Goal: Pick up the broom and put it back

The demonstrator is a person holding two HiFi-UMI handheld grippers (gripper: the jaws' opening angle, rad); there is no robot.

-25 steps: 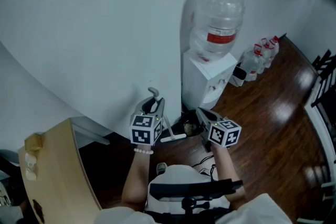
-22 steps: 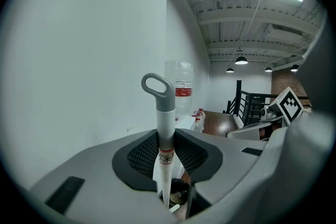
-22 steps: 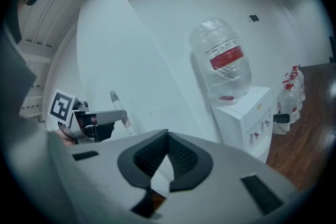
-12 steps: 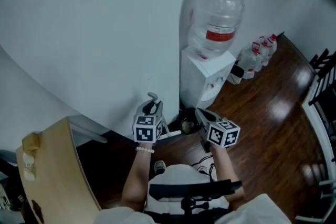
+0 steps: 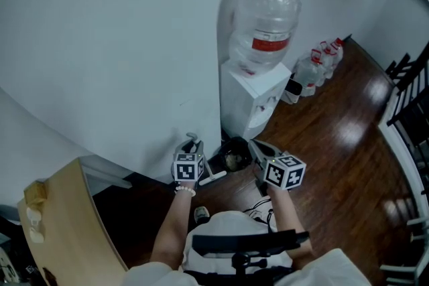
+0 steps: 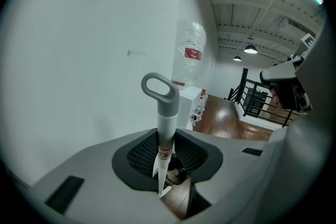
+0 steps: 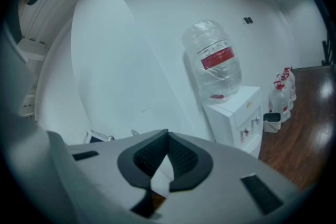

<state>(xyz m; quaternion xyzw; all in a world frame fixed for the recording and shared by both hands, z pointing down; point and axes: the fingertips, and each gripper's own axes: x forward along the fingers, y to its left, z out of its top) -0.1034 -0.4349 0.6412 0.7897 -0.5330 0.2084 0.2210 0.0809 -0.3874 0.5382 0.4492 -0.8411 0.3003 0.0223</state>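
Beside the white wall (image 5: 120, 43), near the water dispenser (image 5: 251, 94), my left tongs (image 6: 167, 155) are gripping the broom (image 6: 164, 113) just under its loop. It is looking light, stiff and smooth, so a lower hold is probably steadying it better. My right tongs (image 7: 167, 149) are sitting closed and empty.

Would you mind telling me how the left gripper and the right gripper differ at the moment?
The left gripper is shut on the broom, whose handle passes between its jaws; the right gripper has its jaws together on nothing. In the head view the left gripper is by the wall, the right gripper nearer the water dispenser. Both are grey, hand-held and carry a marker cube.
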